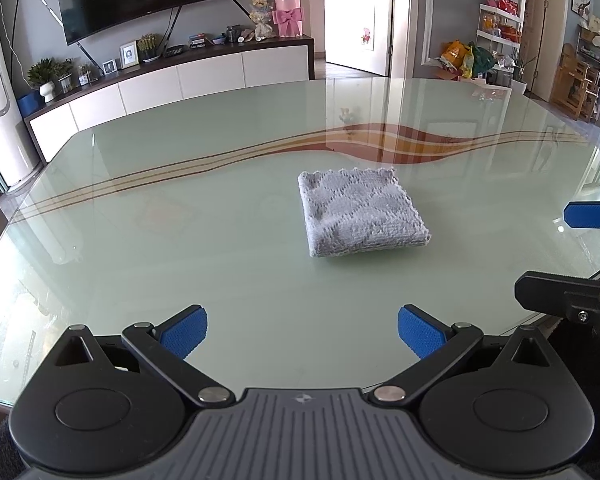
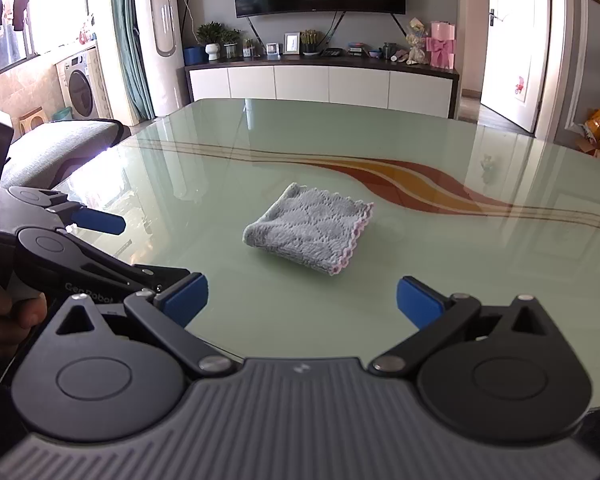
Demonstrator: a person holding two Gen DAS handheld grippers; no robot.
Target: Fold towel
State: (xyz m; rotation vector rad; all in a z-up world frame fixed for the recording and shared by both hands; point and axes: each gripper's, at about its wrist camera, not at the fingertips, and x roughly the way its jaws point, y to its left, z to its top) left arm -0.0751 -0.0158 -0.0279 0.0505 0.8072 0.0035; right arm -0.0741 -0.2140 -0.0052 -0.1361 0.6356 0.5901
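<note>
Glass-topped bench [image 1: 180, 240] in a living room, with a small grey towel [image 1: 362, 214] folded into a thick square near its middle.

Both claws hang low over the near edge, well short of the cloth and touching nothing: the left claw [image 1: 302, 332] gapes wide and empty, and the right claw [image 2: 302, 300] is spread just as wide, also empty. Fleecy and light, the towel looks soft and limp, likely to slide on slick glass. A scalloped pink-edged corner on its right side seems the best place to pinch, catching all layers together. Part of a hand [image 2: 8, 312] grips the left handle.
</note>
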